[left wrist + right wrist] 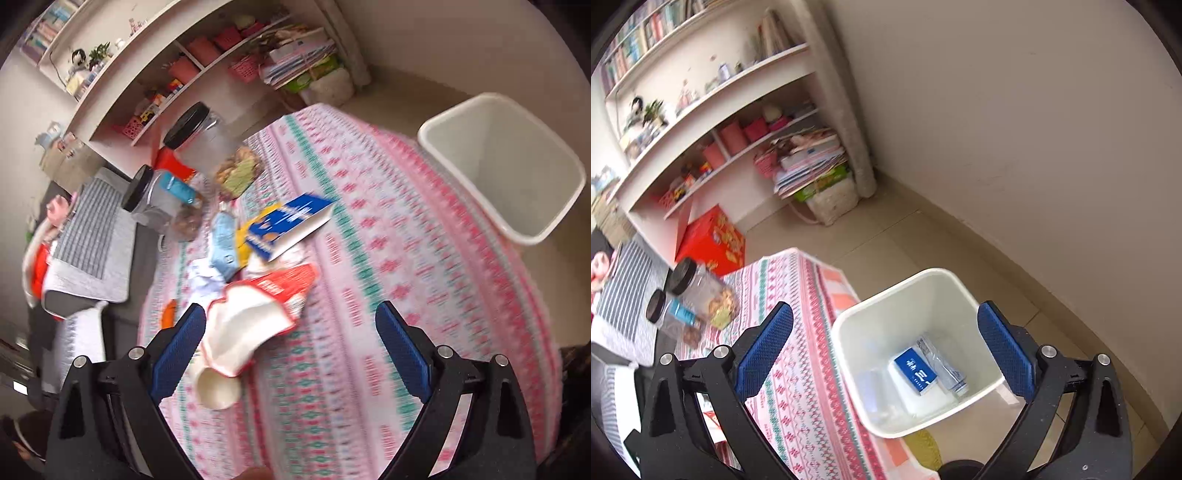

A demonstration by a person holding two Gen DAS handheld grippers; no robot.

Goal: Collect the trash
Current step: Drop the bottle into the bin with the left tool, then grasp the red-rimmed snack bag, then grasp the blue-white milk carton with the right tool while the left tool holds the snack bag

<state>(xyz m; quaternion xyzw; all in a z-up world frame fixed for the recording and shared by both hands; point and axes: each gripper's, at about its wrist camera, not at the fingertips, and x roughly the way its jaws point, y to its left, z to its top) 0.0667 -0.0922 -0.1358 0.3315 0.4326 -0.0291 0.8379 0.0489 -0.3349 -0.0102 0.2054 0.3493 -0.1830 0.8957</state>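
Reaching with my left gripper (pixel 291 347), jaws wide and empty, over the torn red-and-white wrapper (pixel 255 314) on the patterned tablecloth (pixel 388 280); I judged a low, centred pinch best. Right gripper (pixel 886 350): spread, empty, above the white bin (pixel 849 325).

A white plastic waste bin (pixel 871 369) stood on the floor just beside the table's pink patterned cloth (pixel 369 295). A blue-and-white carton (pixel 916 374) lay in it. Crumpled wrappers (pixel 258 310) lay on the cloth, two black-lidded clear jars (pixel 173 184) behind them.
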